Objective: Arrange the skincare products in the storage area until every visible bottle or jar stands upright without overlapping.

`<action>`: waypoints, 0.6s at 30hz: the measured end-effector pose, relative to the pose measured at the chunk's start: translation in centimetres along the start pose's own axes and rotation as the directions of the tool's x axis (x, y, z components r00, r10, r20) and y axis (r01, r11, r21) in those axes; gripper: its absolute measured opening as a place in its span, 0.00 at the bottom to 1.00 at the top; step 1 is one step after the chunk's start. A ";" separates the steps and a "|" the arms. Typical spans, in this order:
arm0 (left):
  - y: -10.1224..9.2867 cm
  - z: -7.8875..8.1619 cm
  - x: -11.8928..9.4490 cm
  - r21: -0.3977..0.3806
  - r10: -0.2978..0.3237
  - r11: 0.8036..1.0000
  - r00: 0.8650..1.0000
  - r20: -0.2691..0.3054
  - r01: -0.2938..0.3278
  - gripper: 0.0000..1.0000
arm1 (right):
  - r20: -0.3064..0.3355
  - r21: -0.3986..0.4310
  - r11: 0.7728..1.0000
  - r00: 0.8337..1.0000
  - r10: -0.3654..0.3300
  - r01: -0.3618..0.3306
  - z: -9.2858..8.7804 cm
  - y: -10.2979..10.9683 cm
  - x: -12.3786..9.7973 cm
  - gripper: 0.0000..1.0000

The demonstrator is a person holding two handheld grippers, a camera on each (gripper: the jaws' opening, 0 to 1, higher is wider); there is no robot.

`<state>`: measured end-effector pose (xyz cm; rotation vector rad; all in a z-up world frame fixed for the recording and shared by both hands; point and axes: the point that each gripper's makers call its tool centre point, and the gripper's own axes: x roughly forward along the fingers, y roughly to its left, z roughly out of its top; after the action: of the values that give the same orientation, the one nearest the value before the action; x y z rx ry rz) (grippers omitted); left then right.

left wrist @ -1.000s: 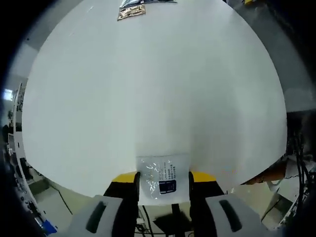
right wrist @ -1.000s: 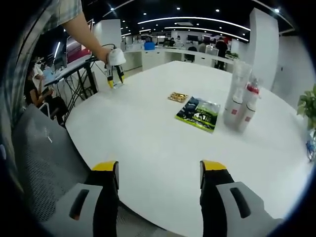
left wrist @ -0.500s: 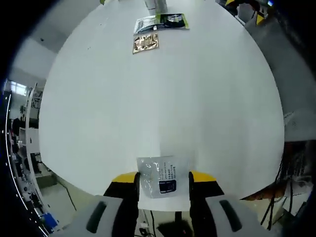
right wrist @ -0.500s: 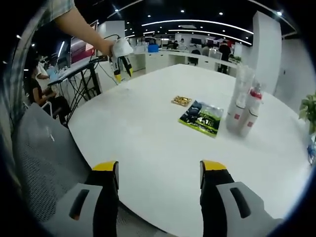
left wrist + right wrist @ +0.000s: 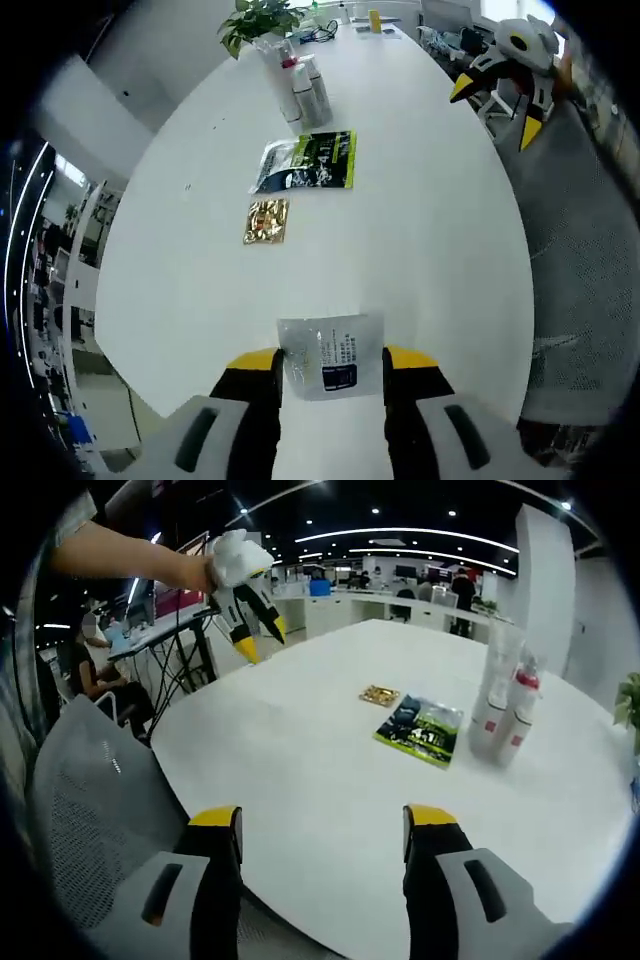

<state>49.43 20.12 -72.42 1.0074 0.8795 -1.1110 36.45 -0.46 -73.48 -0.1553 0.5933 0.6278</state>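
Observation:
My left gripper point(image 5: 331, 364) is shut on a small clear sachet point(image 5: 330, 342) with a dark label, held above the near part of the white table point(image 5: 430, 250). In the right gripper view a hand holds that left gripper point(image 5: 260, 640) raised over the table's far left edge. Further along the table lie a gold sachet point(image 5: 266, 221) point(image 5: 380, 695) and a green packet point(image 5: 310, 162) point(image 5: 425, 730). Beyond them white bottles point(image 5: 300, 85) point(image 5: 505, 715) stand upright close together. My right gripper point(image 5: 322, 838) is open over the table's near edge, nothing between its fingers; it also appears as the right gripper point(image 5: 520, 70).
A grey mesh chair point(image 5: 90, 820) stands to the left of the table. A potted plant point(image 5: 262, 15) sits behind the bottles. Desks and seated people fill the office at the far left. Bare tabletop point(image 5: 300, 750) lies between the packets and my right gripper.
My left gripper has risen from the table's edge with the sachet still in it, and its view now looks along the table. The right gripper has hardly moved.

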 end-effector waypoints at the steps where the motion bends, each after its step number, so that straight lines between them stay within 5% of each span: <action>1: -1.3 0.5 -0.1 -0.007 0.005 1.000 1.000 0.010 -0.005 0.40 | -0.003 -0.001 1.000 1.000 0.005 -0.005 0.0 0.1 0.0 0.63; 6: -4.9 2.5 -1.6 -0.054 0.019 0.998 0.995 0.096 -0.014 0.40 | -0.029 0.002 1.000 0.999 0.025 -0.025 -0.4 0.5 0.1 0.63; 18: -8.4 4.3 -5.0 -0.180 0.122 0.980 0.965 0.230 -0.081 0.40 | -0.064 -0.051 0.999 0.998 -0.005 0.001 -0.5 0.8 0.2 0.64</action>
<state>40.46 16.34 -68.04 0.7511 0.7053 -1.0272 35.85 0.11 -74.01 -0.2249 0.6395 0.6371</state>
